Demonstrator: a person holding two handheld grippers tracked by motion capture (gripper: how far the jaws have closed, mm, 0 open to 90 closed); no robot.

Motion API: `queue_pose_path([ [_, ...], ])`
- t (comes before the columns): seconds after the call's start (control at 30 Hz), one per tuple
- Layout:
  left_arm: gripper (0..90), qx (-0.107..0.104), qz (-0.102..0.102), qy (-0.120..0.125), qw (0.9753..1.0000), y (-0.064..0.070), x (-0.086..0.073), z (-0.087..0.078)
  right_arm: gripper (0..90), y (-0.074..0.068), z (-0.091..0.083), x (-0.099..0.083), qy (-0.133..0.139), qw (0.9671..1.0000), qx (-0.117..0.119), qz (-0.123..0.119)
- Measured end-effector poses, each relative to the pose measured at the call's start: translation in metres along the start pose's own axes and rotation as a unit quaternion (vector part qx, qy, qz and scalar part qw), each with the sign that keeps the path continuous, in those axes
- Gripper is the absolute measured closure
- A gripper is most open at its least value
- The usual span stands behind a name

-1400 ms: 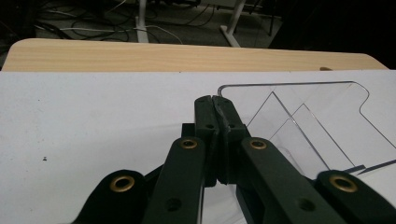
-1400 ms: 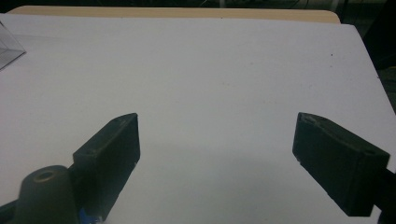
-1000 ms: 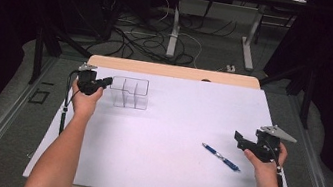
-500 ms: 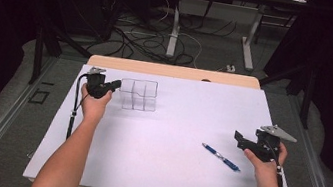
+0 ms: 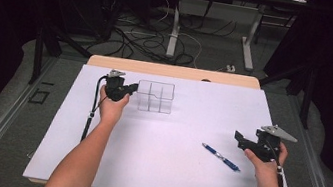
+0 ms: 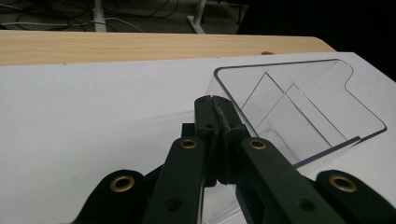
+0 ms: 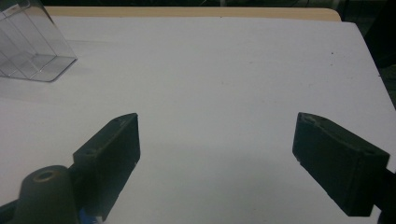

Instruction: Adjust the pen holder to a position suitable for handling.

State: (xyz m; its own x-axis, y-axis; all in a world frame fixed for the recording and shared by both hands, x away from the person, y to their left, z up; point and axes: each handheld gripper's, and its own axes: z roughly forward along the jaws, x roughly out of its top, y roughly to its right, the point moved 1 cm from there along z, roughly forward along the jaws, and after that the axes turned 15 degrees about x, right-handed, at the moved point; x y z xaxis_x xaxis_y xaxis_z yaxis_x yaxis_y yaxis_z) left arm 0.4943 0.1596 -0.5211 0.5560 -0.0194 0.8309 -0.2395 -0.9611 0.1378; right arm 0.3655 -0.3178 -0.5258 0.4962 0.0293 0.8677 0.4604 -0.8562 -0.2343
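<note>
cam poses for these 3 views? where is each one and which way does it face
High view: fixed above the person's side, facing forward and down on the table; both forearms, left gripper, right gripper and pen show.
Left gripper view: rides the left gripper, facing along its shut fingers clamped on the clear divided organizer's wall.
Right gripper view: rides the right gripper, facing low across the white sheet; open fingers show.
Shared: the organizer is in all three.

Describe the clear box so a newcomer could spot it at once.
Start at the white sheet covering the table and look to its far edge. Just beside the left claw, which is shut on its wall, stands the clear box. Unlike the blue pen, it is see-through, with inner dividers.
</note>
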Motion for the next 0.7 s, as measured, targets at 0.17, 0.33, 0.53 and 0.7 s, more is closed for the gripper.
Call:
queue_pose_path([
  [0.17, 90.0, -0.010, 0.004, -0.001, 0.9999, 0.016, 0.001, 0.005, 14.6, 0.000, 0.000, 0.000, 0.001, 1.0000, 0.001, -0.002],
  [0.33, 90.0, -0.018, 0.006, 0.000, 0.9998, 0.028, -0.001, 0.007, 14.7, 0.000, 0.000, 0.000, 0.000, 1.0000, 0.002, -0.003],
  [0.53, 90.0, -0.030, 0.007, 0.000, 0.9995, 0.036, -0.001, 0.010, 14.8, -0.001, 0.000, 0.000, -0.002, 1.0000, 0.004, 0.001],
  [0.7, 90.0, -0.038, 0.011, 0.003, 0.9992, 0.043, -0.001, 0.013, 14.9, -0.001, 0.000, 0.000, -0.002, 1.0000, 0.003, 0.004],
])
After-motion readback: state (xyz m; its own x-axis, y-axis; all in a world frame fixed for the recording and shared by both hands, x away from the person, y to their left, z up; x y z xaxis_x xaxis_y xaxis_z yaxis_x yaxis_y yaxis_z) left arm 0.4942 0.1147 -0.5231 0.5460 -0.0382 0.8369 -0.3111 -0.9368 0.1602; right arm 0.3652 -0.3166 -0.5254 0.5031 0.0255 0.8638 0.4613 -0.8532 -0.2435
